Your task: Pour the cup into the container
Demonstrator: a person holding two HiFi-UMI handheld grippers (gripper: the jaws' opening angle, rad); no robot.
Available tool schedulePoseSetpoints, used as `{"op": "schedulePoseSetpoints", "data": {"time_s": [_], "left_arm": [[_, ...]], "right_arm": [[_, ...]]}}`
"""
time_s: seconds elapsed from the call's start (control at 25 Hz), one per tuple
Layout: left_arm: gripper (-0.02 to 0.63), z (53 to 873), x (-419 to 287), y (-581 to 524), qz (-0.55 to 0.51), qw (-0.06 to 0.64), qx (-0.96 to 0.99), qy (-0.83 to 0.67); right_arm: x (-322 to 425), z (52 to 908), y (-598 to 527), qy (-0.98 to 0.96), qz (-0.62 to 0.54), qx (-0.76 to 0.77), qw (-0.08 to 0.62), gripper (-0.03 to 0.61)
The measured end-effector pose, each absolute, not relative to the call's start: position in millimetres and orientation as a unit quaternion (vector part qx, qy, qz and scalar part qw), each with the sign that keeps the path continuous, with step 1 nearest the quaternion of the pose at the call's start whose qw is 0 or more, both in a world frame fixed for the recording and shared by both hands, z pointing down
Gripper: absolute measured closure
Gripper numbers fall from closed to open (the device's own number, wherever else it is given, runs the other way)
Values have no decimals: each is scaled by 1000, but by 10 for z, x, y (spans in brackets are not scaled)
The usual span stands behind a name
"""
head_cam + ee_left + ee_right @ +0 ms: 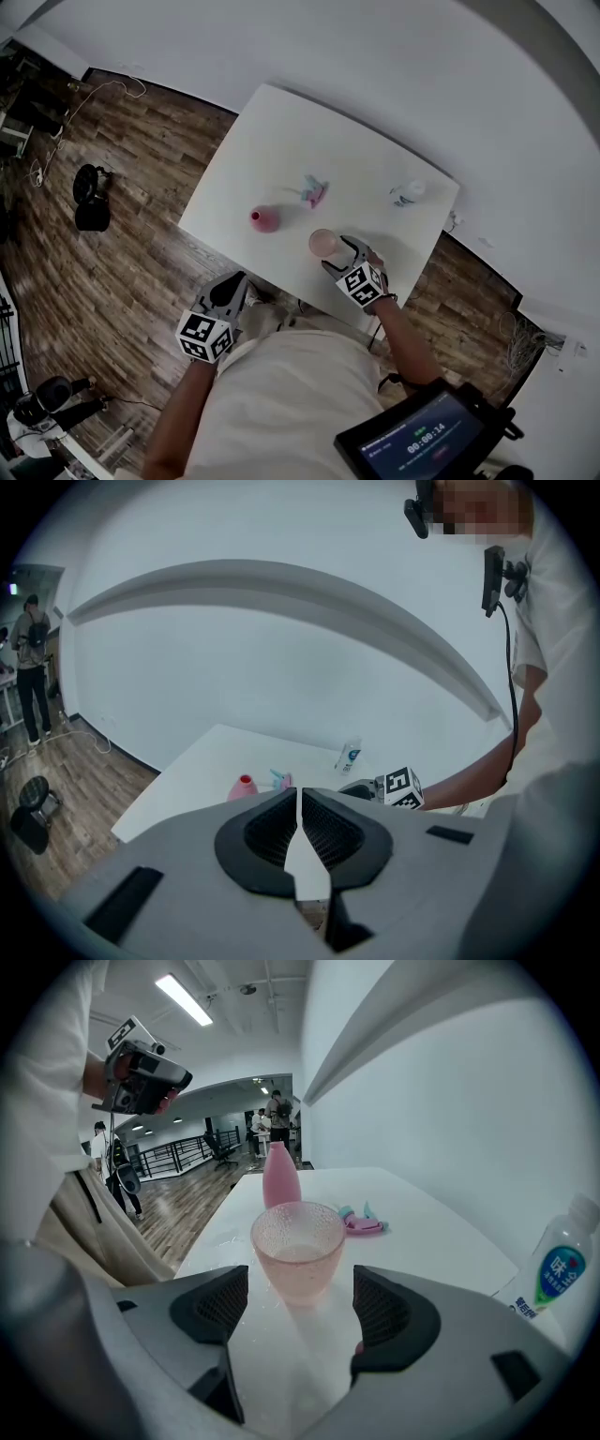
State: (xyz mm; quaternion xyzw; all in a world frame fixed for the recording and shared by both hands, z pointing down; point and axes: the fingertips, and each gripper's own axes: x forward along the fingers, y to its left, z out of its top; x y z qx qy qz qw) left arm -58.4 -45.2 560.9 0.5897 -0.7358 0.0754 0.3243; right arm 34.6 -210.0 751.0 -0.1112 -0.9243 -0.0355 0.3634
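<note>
The cup (298, 1258), a dimpled pinkish glass with some pale liquid in it, stands upright on the white surface (281, 131), close to the edge nearest the person and about midway along it. It sits there within easy reach of the right gripper (300, 1309), whose fingers (211, 1305) are spread wide on either side of the cup's base without touching it. They look lined up to close on the glass low down, which should keep it steady for the tilt.

The pink narrow-necked bottle (280, 1176), probably the container to fill, stands upright just beyond the cup, a little in from the same edge and toward its left end, so the pour would need only a short carry.

The left gripper (298, 803) hangs off the near edge over the person's lap with its fingers together on nothing; it seems to be kept out of the way.

- Cups: one
- Pink bottles: one
- Small pink-and-teal objects (314, 191), mid-surface: one
- Clear water bottles (408, 193), near the right edge: one
- Grippers: two
</note>
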Motion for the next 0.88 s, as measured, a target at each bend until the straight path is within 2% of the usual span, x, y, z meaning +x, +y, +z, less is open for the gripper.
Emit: {"op": "schedulePoseSetpoints", "data": {"time_s": [0.88], "left_arm": [[603,5668,-712,-363,77,338,575,-742]], "right_arm": [[73,7700,-2041,-922,-63,-125,361,241]]}}
